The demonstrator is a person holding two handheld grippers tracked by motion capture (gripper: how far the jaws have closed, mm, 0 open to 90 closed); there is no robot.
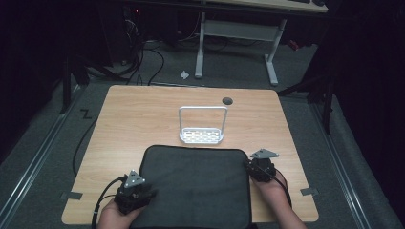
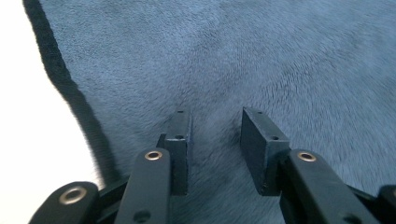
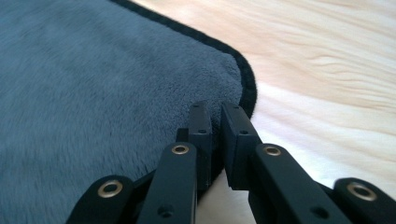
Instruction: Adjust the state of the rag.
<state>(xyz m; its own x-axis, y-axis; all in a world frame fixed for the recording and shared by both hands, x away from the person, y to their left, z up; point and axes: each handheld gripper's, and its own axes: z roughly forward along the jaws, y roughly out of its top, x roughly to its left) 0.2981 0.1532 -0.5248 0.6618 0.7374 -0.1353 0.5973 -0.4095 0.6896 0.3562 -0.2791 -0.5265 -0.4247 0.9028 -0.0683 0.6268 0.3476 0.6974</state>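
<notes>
Your dark towel (image 1: 196,186) ran off the near edge of the high view, so its near hem stayed unseen. Your forearms were cut off there too. In the left gripper view the towel's pile was smeared by blur, and the bench (image 2: 28,116) beside it was washed out to plain white. In the right gripper view, whether the right gripper (image 3: 217,114) pinched the towel's corner could not be told. A small white scrap (image 1: 184,74) on the floor beyond the bench was too small to identify.

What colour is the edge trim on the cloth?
Black, around the grey-blue cloth; clearest in the right gripper view.
</notes>
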